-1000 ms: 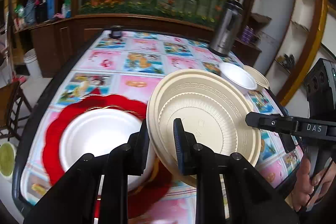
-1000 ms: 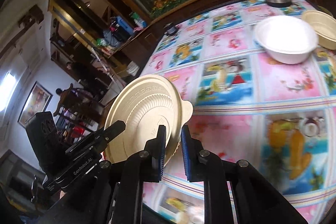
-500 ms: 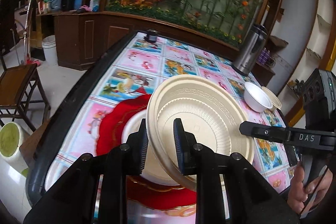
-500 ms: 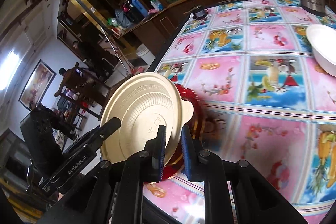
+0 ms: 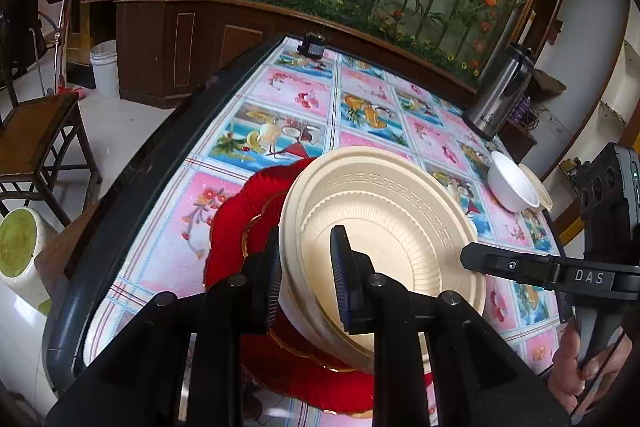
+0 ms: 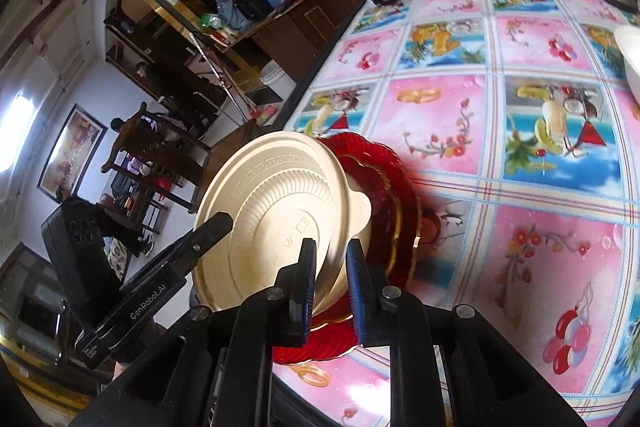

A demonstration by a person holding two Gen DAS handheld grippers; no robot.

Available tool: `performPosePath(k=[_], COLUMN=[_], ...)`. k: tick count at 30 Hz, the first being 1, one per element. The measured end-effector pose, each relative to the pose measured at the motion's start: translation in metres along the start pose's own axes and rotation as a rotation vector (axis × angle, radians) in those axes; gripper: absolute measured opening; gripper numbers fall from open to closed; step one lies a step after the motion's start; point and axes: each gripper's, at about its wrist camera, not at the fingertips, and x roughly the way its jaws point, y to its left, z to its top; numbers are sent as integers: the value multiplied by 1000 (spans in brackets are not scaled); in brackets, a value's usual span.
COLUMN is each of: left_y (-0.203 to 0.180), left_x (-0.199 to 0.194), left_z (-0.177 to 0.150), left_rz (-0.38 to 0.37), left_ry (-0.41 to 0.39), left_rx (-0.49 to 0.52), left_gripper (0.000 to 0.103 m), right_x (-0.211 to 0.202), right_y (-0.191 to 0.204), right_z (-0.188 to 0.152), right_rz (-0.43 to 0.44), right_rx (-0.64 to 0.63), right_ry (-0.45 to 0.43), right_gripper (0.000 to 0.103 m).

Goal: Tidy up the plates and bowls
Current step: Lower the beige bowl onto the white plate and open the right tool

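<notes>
Both tools grip one item: the beige plate [image 5: 384, 227]. The left tool [image 5: 306, 259] is clamped on the plate's near rim, one jaw behind the rim and one inside the well. The right tool [image 6: 331, 269] is clamped on the opposite rim beside the plate's small tab; in the left wrist view it enters from the right, carried by a hand [image 5: 580, 375].

The plate is held tilted and raised above the red plate [image 5: 248, 211], which lies flat near the left edge of the worktop [image 5: 432, 143]. Something white is partly visible under the beige plate on the red one; it cannot be identified from these views.

Step in hand, as judged: transfer of the beige plate onto the stack at the red plate. Placement is not yet complete, since the plate is tilted and off the stack.

The next move calls for the following:
- Level the plate with both tools together.
- Centre it over the red plate.
- Lower it until it seats, then part both sets of jaws.

A white bowl [image 5: 512, 187] and a beige bowl [image 5: 542, 187] stand touching at the far right of the worktop, well apart from the stack, near a steel flask [image 5: 500, 95]. They appear to be left for sorting.
</notes>
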Motion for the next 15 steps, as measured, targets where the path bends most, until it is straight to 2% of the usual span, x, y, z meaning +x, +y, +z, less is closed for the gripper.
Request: performPosePath(k=[11, 15], left_y=[6, 3], left_x=[0, 1], left_z=[-2, -2], left_rz=[17, 11], left_ry=[9, 14], left_rx=[-12, -9], left_gripper=[19, 20], right_x=[7, 4], right_y=[4, 2], right_z=[2, 1], right_rz=[4, 9], right_rx=[-23, -19], right_ry=[3, 1], right_gripper=[18, 23])
